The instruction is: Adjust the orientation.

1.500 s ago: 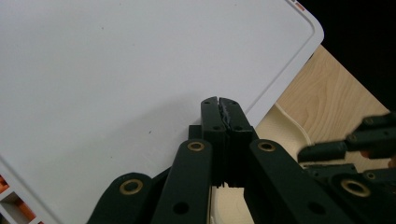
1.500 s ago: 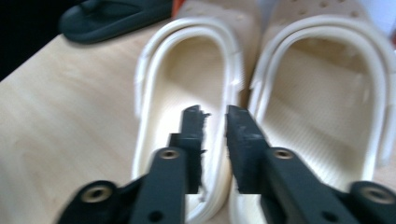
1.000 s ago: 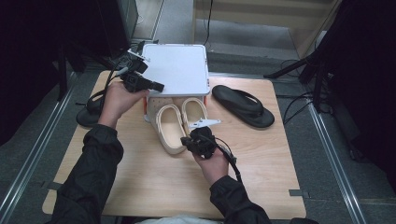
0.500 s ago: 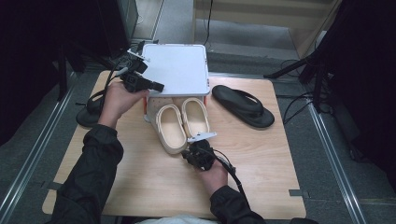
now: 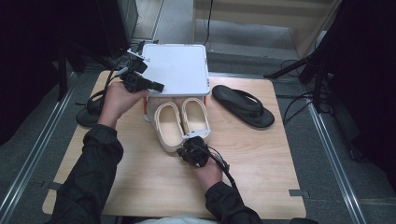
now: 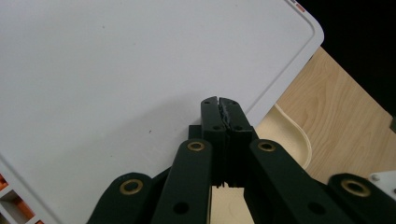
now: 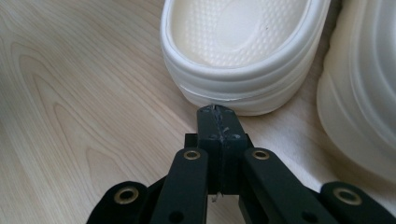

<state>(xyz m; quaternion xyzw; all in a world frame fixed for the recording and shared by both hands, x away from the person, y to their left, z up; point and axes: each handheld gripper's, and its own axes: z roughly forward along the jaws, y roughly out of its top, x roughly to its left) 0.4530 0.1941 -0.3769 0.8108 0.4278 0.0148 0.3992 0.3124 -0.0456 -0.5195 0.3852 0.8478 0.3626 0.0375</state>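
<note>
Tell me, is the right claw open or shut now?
Shut: in the right gripper view the right claw has both jaws pressed together, empty, at the heel of a cream slipper.

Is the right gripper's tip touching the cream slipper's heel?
Cannot tell. In the right gripper view the shut right gripper meets the cream slipper heel edge; no plain gap or contact.

Even overhead light; pale wooden surface (image 5: 261,154) bright, surroundings dark. Flat white plastic lid (image 6: 130,79) ahead of left gripper (image 6: 220,103) near overexposed. Soft shadows, sharp close-ups, mild edge blur.
</note>
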